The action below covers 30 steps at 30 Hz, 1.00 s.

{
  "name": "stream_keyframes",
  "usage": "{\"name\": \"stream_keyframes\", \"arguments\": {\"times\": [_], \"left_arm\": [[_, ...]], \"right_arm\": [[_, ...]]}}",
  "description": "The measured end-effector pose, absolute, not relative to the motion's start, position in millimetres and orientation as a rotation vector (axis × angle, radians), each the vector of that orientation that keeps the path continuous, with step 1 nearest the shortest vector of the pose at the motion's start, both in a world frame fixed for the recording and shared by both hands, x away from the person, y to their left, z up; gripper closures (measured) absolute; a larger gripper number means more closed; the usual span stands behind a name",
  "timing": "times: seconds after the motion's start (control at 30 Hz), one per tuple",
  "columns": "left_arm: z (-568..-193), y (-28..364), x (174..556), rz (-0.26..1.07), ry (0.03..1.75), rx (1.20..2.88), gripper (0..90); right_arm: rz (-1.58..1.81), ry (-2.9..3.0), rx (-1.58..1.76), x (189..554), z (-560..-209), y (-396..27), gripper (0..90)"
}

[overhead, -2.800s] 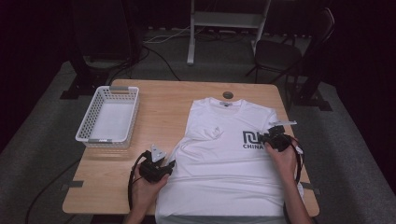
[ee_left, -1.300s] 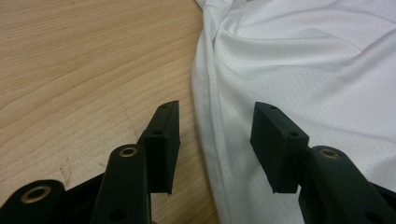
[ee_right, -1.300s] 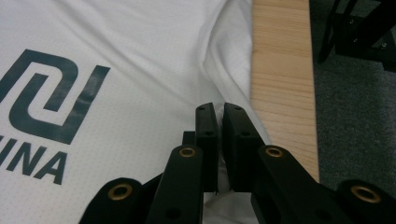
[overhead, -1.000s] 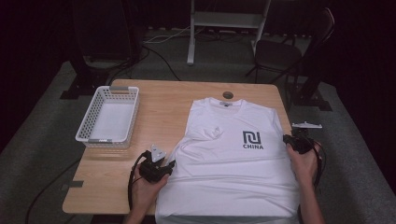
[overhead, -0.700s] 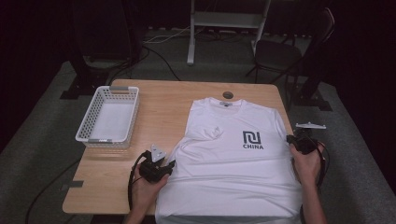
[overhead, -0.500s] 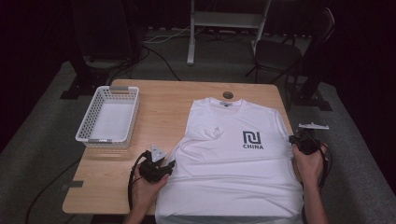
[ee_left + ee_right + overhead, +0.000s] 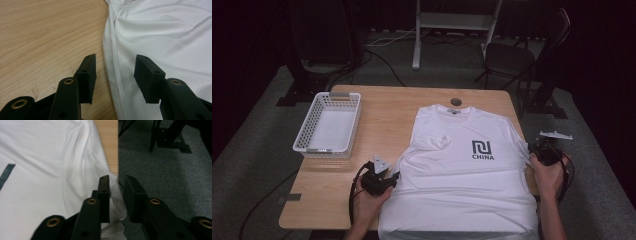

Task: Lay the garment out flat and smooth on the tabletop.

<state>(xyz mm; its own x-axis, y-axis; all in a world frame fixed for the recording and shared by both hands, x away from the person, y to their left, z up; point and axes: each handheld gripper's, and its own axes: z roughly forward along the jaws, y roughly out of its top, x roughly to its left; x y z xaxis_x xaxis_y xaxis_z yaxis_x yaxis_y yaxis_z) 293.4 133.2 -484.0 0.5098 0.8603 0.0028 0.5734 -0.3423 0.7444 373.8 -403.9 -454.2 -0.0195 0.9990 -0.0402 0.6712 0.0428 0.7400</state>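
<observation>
Lies flat, front up, on the right half of the light wooden table [image 7: 387,115]: white short-sleeved T-shirt with a black logo [image 7: 467,170]. Stands at the table's left edge, well apart from the shirt, white slotted plastic basket [image 7: 307,135] with nothing inside. Rests released at the shirt's left hem, left gripper [image 7: 115,72], jaws wide. Has just been opening at the table's right edge, right gripper [image 7: 117,195], sleeve cloth loose between the parted jaws.

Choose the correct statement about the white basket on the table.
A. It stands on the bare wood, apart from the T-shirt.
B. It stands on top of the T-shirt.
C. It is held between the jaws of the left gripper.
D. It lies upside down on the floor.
A: in the high view the white basket stands upright on the table, with bare wood between it and the T-shirt.
</observation>
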Motion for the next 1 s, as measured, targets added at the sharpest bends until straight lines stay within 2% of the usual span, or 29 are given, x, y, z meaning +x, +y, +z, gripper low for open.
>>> {"name": "stream_keyframes", "arguments": {"times": [0.2, 0.4, 0.73, 1.0], "left_arm": [[-484, 133, 293, 0.525, 1.168, 2.052, 53.6], [-484, 133, 293, 0.525, 1.167, 2.054, 53.6], [-484, 133, 293, 0.525, 1.166, 2.055, 53.5], [-484, 133, 293, 0.525, 1.166, 2.056, 53.4]], "right_arm": [[0.824, 1.784, 1.624, 367, -444, -395, 74.8], [0.802, 1.892, 1.604, 372, -456, -381, 77.6], [0.763, 1.894, 1.683, 379, -475, -390, 76.0], [0.723, 1.838, 1.703, 381, -476, -394, 68.9]]}}
